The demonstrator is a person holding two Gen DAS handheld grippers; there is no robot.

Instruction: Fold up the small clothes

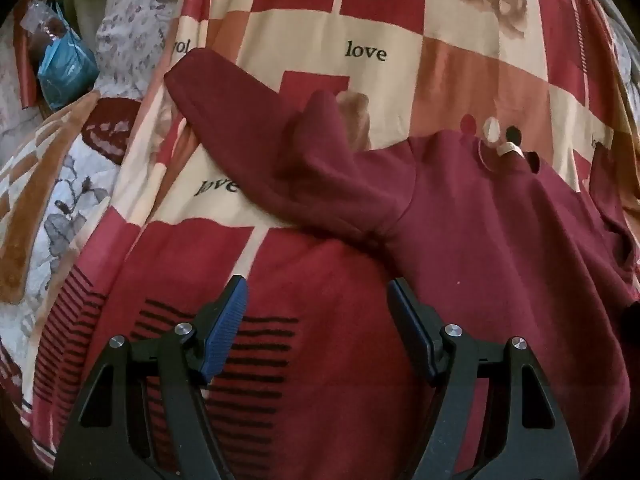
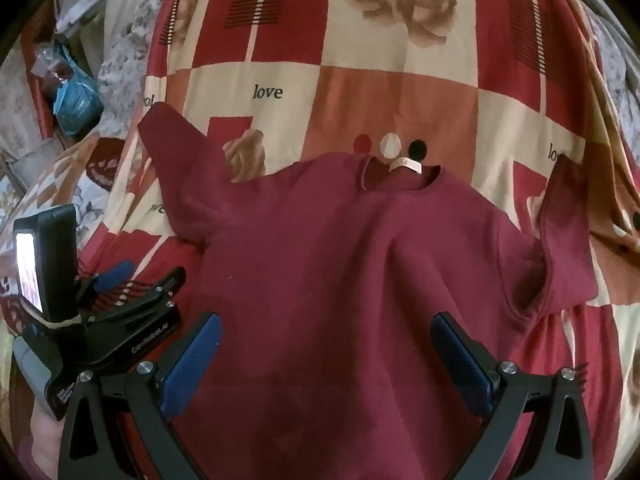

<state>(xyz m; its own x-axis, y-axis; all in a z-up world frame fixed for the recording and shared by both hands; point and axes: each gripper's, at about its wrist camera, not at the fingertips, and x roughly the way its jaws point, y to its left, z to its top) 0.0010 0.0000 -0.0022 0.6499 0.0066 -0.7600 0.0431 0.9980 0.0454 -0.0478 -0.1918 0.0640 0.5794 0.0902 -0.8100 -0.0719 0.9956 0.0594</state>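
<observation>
A small maroon long-sleeved sweater (image 2: pixel 340 272) lies flat on a patchwork bedspread (image 2: pixel 360 92), collar and white label (image 2: pixel 406 165) at the far side. Its left sleeve (image 1: pixel 240 136) stretches out to the upper left, the other sleeve (image 2: pixel 560 232) bends at the right. My right gripper (image 2: pixel 326 344) hovers open over the sweater's lower body, nothing between its blue pads. My left gripper (image 1: pixel 316 300) is open above the bedspread beside the sweater's left edge (image 1: pixel 400 240), holding nothing. The left gripper (image 2: pixel 116 280) with its lit screen also shows at the left of the right wrist view.
The red and cream bedspread printed with "love" (image 1: pixel 366 51) covers the bed. A floral quilt (image 1: pixel 52 208) lies at the left. A blue plastic bag (image 1: pixel 66 68) and clutter sit off the bed at the far left.
</observation>
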